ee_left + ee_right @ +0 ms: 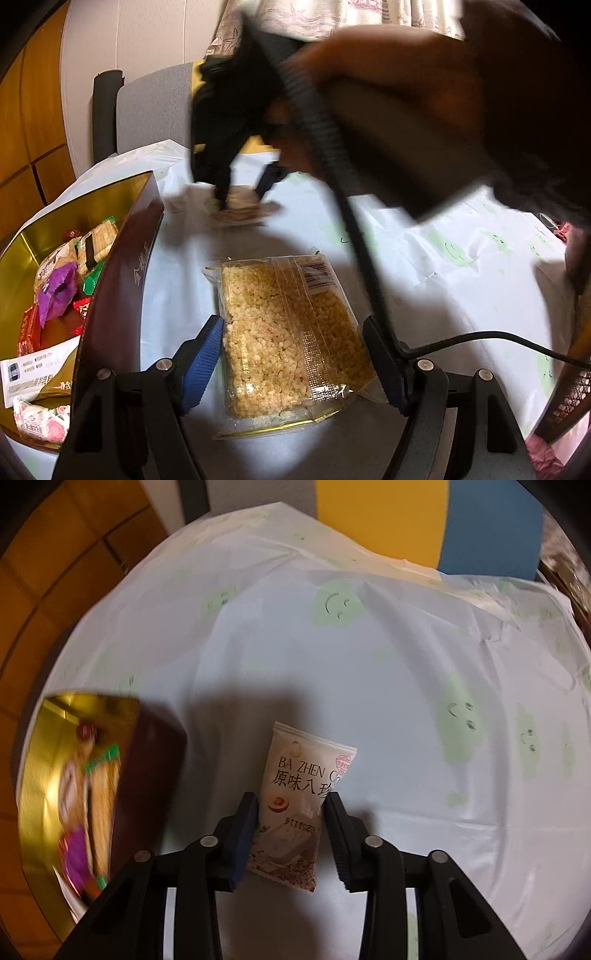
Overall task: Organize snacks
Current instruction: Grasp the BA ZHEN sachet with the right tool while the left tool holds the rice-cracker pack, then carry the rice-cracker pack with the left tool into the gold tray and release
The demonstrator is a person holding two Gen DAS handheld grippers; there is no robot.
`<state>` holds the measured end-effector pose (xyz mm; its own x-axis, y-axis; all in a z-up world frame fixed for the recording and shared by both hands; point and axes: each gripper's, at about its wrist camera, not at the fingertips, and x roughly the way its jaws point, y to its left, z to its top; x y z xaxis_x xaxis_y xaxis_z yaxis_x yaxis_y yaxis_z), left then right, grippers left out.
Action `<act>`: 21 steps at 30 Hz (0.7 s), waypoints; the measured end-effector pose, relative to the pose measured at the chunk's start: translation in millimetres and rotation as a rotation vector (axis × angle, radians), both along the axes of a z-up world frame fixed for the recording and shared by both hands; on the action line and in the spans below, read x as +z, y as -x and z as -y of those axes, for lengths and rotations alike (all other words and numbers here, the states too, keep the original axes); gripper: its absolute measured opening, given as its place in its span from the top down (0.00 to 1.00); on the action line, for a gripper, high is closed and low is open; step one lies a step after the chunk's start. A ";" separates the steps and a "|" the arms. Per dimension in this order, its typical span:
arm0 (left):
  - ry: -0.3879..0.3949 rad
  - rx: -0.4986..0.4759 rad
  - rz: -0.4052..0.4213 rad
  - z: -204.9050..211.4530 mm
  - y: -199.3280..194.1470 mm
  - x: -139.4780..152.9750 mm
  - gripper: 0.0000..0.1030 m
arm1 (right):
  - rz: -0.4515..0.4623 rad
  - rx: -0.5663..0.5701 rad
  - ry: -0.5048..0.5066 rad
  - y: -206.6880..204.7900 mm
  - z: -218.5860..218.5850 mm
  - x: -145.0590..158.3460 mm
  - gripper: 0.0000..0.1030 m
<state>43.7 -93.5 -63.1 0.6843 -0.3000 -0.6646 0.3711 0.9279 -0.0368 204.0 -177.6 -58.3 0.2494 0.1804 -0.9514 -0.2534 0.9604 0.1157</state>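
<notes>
A clear pack of puffed rice cake [291, 332] lies on the white tablecloth. My left gripper [291, 325] is shut on it, with a pad against each long side. Farther back, my right gripper [242, 195] points steeply down and looks blurred. It is shut on a small white sachet [295, 794] printed "BA ZHEN", which rests on the cloth between the fingers. The sachet [240, 212] is only a blur under the fingertips in the left wrist view. A maroon box [122, 258] with a gold lining stands on the left and holds several wrapped snacks [59, 288].
The same box [147, 775] sits just left of my right gripper. A person's arm [406, 92] and a black cable [498, 336] cross above the table. A grey chair [147, 110] stands behind it. Yellow [380, 517] and blue [491, 528] seat backs stand at the far edge.
</notes>
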 end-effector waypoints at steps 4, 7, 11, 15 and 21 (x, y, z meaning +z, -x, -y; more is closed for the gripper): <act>0.005 0.002 -0.002 0.0 -1.0 -1.6 0.25 | -0.017 0.078 0.067 19.3 30.4 1.6 0.66; 0.008 0.003 -0.006 -0.3 -1.2 -1.6 0.25 | -0.042 0.108 0.082 36.7 67.7 0.3 0.66; 0.010 0.006 -0.012 -0.7 -1.7 -1.2 0.25 | -0.069 0.114 0.111 59.2 121.0 -0.2 0.66; 0.011 0.013 -0.027 -0.3 -5.1 1.7 0.25 | -0.078 0.105 0.129 81.0 163.4 -1.6 0.65; 0.003 0.020 -0.052 1.5 -8.1 0.8 0.24 | 0.022 0.094 0.069 105.4 191.8 -1.6 0.65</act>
